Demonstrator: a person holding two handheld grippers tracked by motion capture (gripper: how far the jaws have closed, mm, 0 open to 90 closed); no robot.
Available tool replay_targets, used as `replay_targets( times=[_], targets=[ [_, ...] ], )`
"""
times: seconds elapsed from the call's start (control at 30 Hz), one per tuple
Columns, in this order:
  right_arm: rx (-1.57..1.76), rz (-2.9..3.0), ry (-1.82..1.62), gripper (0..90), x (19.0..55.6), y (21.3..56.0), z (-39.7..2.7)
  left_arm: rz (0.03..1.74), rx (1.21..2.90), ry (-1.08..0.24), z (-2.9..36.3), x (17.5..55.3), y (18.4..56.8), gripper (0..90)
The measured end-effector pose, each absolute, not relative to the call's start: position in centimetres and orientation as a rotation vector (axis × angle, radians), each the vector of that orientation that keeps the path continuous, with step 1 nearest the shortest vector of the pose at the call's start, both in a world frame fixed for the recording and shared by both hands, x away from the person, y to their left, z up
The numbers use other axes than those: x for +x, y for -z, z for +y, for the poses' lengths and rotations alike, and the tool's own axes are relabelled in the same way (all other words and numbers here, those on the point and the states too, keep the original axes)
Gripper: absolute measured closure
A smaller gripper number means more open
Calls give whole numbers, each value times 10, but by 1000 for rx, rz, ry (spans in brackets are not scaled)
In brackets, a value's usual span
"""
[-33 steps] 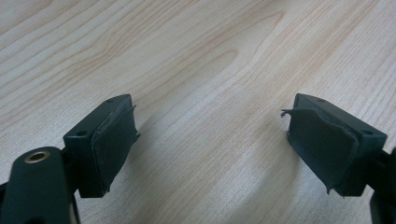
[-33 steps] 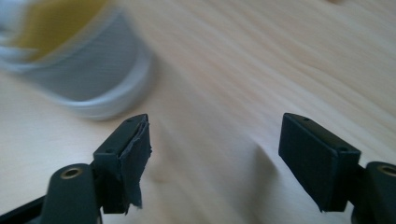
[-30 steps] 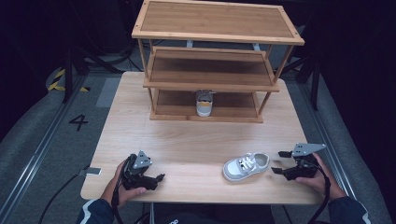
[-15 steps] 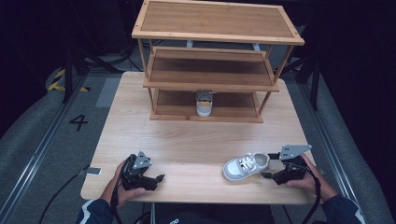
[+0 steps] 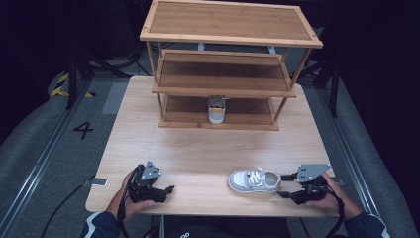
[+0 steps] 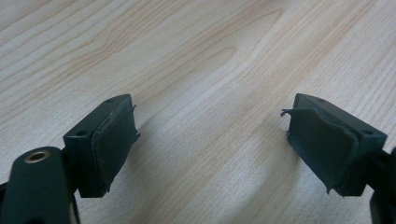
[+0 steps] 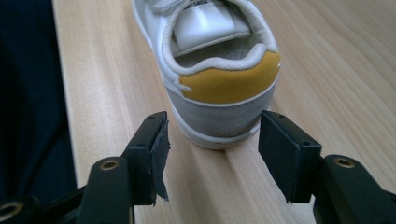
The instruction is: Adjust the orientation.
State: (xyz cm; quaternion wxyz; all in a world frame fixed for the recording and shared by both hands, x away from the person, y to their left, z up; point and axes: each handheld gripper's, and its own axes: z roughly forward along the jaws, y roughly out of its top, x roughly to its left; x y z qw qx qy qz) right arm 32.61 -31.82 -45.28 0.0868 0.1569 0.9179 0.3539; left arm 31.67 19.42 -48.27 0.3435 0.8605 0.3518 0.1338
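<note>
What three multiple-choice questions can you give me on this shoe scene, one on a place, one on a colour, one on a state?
1. Where is the second shoe?
A on the rack's bottom shelf
B on the top shelf
C on the floor

2. What colour is the heel patch of the near shoe?
A blue
B yellow
C red

3. How does the left gripper stand?
A shut on a shoe
B shut on a cloth
C open over bare table

Answers: 1 A, it sits under the middle shelf. 2 B, the right gripper view shows it. 3 C, only wood lies between its jaws.

The right tongs [image 5: 280, 185] moved in toward the heel of the shoe [image 5: 253, 181] on the surface. Their jaws had just been closing, with the heel between them, not yet pressed.
</note>
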Motion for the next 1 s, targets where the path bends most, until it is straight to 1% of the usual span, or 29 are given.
replay_targets(
  times=[0.03, 0.13, 0.2, 0.37, 0.43, 0.63, 0.8, 0.83, 0.87, 0.9, 1.0],
  targets=[
    [455, 2739, -1052, 442, 326, 453, -318, 914, 2236, -348, 194, 317, 483, 157],
    [418, 2769, -1069, 498, 323, 452, -316, 914, 2236, -348, 194, 317, 483, 157],
    [378, 2788, -1076, 505, 321, 451, -314, 914, 2236, -348, 194, 317, 483, 157],
    [257, 2818, -1083, 592, 310, 450, -299, 915, 2236, -348, 194, 317, 483, 157],
    [227, 2825, -1093, 608, 307, 450, -294, 914, 2236, -348, 194, 317, 483, 156],
    [129, 2866, -1121, 616, 299, 450, -273, 908, 2242, -353, 194, 318, 482, 152],
    [94, 2865, -1096, 592, 298, 446, -271, 907, 2243, -356, 194, 318, 482, 152],
    [96, 2854, -1108, 571, 299, 440, -274, 907, 2244, -355, 194, 318, 482, 152],
    [96, 2854, -1108, 571, 299, 440, -274, 907, 2244, -355, 194, 318, 482, 152],
    [108, 2855, -1109, 550, 300, 439, -275, 908, 2243, -355, 194, 318, 482, 152],
    [175, 2848, -1085, 494, 309, 444, -274, 908, 2243, -355, 194, 318, 482, 151]
  ],
)
